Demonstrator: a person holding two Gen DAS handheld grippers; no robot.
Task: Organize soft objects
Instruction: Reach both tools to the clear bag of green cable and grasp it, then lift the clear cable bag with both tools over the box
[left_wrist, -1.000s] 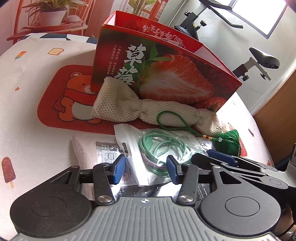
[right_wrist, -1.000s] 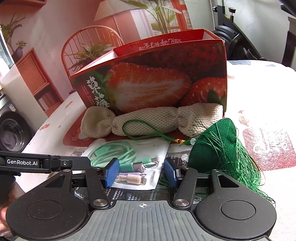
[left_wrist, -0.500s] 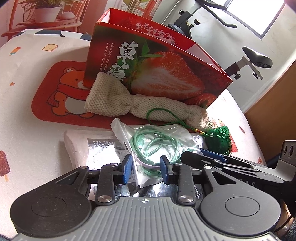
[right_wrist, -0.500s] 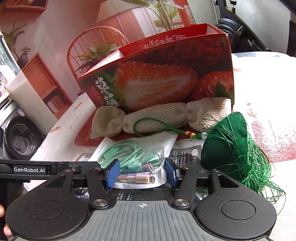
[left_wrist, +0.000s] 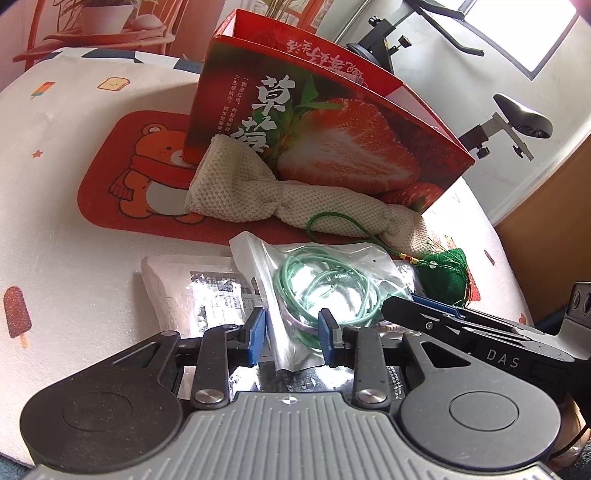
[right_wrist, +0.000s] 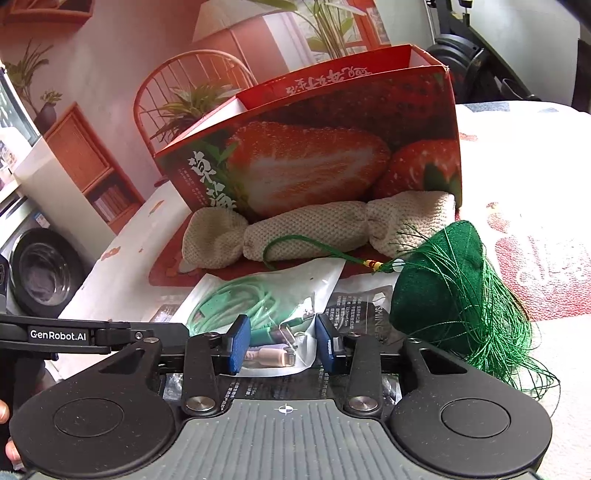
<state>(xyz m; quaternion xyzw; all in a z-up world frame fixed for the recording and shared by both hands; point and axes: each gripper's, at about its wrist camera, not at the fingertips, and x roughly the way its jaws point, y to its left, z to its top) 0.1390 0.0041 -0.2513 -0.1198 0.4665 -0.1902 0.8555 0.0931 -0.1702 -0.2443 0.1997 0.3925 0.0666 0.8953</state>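
Observation:
A clear bag of green cables (left_wrist: 332, 280) lies on a silver foil packet (left_wrist: 207, 295) in front of the open strawberry box (left_wrist: 332, 147). My left gripper (left_wrist: 291, 332) has its blue pads pressed on the bag's near corner, which is crumpled upward. My right gripper (right_wrist: 282, 343) is closing; its pads touch both sides of the bag's connector end (right_wrist: 273, 354). A beige knitted pouch (right_wrist: 306, 232) leans on the box (right_wrist: 314, 166). A green tasselled sachet (right_wrist: 436, 295) rests to the right, its cord looped over the pouch.
The box stands on a red bear mat (left_wrist: 129, 166) over a printed white tablecloth (left_wrist: 74, 229). An exercise bike (left_wrist: 517, 122) stands beyond the table's right edge. A washing machine (right_wrist: 44, 273) sits far left, and a person's fingers (right_wrist: 3, 410) show at the frame edge.
Both pairs of jaws have narrowed around the cable bag, and its near-left corner has buckled up. Neither gripper has shifted over the table.

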